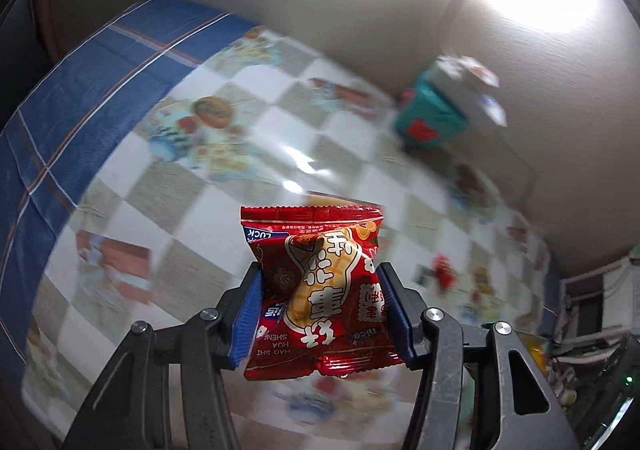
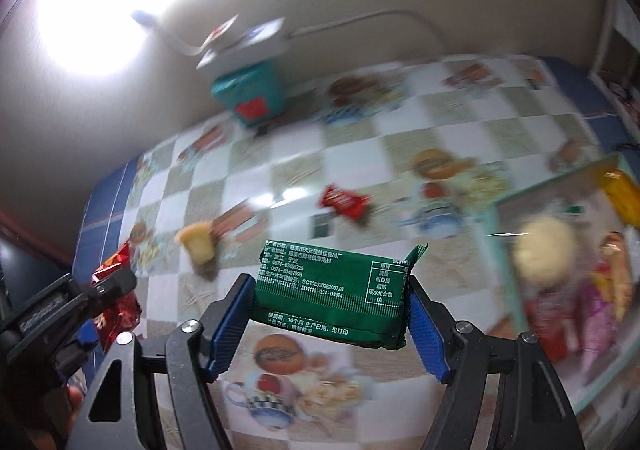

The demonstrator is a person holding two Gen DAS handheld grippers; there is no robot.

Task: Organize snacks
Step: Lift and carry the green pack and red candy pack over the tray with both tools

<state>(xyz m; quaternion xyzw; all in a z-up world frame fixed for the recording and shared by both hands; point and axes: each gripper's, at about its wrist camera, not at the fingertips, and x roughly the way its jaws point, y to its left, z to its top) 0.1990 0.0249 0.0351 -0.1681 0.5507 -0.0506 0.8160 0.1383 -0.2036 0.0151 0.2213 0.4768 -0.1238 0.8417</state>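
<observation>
My left gripper [image 1: 320,282] is shut on a red peanut snack packet [image 1: 316,290] and holds it above the checked tablecloth [image 1: 240,185]. It also shows at the left edge of the right wrist view [image 2: 116,290], still holding the red packet [image 2: 118,314]. My right gripper [image 2: 332,290] is shut on a green snack packet [image 2: 336,290], held above the table. A small red packet [image 2: 344,203] and a yellow snack [image 2: 198,246] lie loose on the cloth. A pale green tray [image 2: 500,217] at the right holds several snacks, among them a round pale one [image 2: 544,250].
A teal box [image 2: 250,91] with a white box on top stands by the wall at the back; it also shows in the left wrist view [image 1: 430,117]. A white cable [image 2: 360,19] runs along the wall. A blue cloth [image 1: 60,109] covers the table's left edge.
</observation>
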